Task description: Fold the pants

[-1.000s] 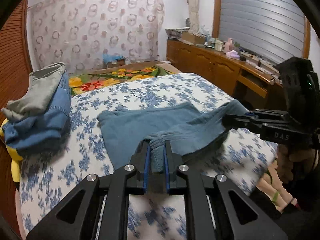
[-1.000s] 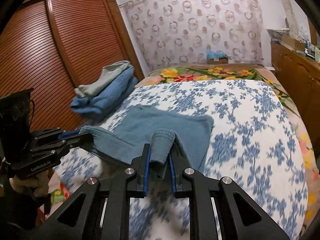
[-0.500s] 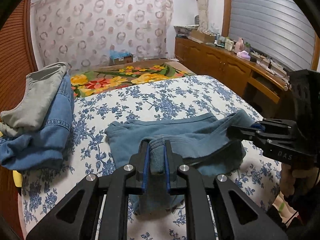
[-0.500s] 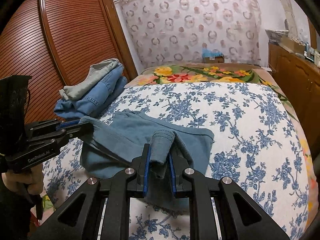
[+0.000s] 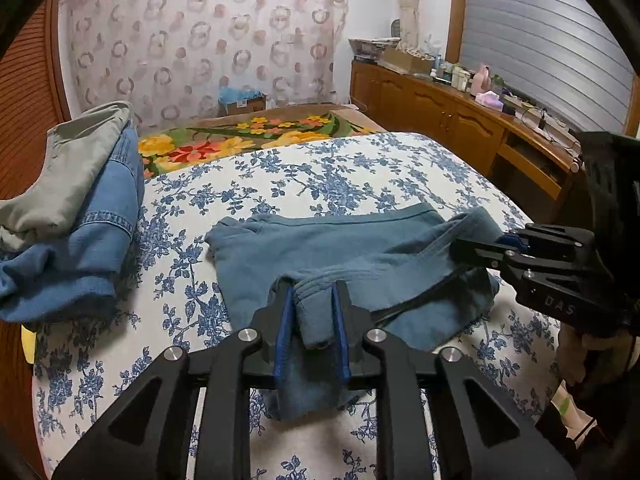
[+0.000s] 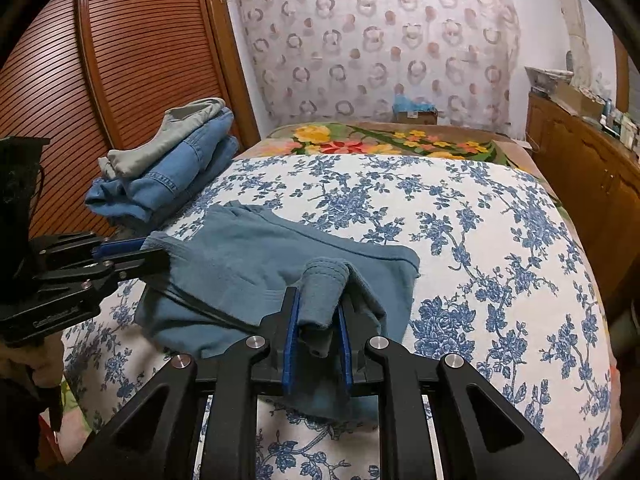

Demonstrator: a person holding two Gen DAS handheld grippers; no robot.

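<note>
The teal pants [image 5: 340,248] lie half-folded on the bed [image 5: 360,168], both near corners bunched, one clamped in the left gripper [image 5: 314,316] and one in the right gripper [image 6: 318,320], so the fold's long axis runs between the two jaws.

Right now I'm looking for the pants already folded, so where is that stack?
The folded stack sits at the bed's left edge in both wrist views, beside the wooden louvered wardrobe, apart from the teal pants.
</note>
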